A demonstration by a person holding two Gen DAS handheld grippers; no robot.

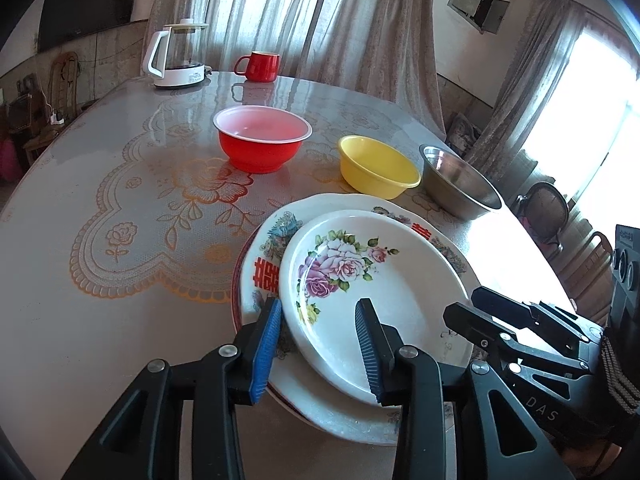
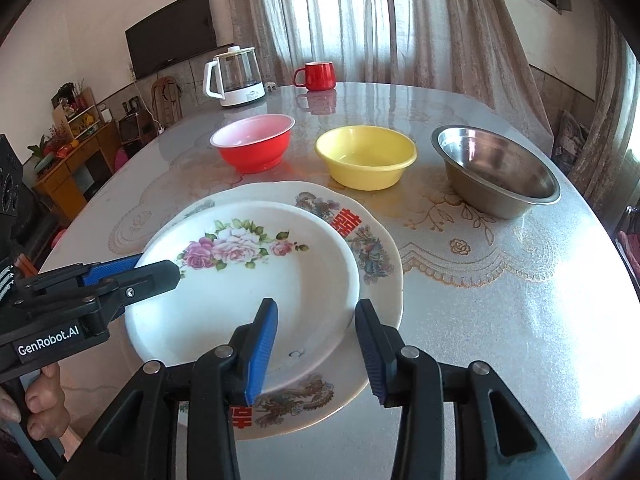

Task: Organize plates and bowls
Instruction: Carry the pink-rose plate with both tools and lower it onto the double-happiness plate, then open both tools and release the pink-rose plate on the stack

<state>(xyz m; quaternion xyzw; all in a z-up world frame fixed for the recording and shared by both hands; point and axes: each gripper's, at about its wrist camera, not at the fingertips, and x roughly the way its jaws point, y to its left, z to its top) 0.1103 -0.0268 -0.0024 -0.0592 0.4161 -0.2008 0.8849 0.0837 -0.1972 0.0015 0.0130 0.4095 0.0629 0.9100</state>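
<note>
A white rose-patterned plate [image 1: 384,296] [image 2: 248,292] lies on a larger plate with red characters [image 1: 264,256] [image 2: 360,236] at the near edge of the round table. My left gripper [image 1: 318,340] [image 2: 160,266] is open, its blue pads straddling the rose plate's left rim without pressing on it. Open too, my right gripper [image 2: 316,344] [image 1: 462,302] straddles the same plate's right rim. Behind the plates stand a red bowl [image 1: 262,144] [image 2: 252,142], a yellow bowl [image 1: 378,164] [image 2: 366,156] and a steel bowl [image 1: 460,180] [image 2: 496,172], in a row and apart.
At the far side of the table [image 2: 500,300] stand a glass kettle [image 2: 238,76] and a red mug [image 2: 316,75]. A dark red rim [image 1: 236,300] shows under the larger plate. Chairs and curtains surround the table. A hand [image 2: 44,404] holds the left gripper.
</note>
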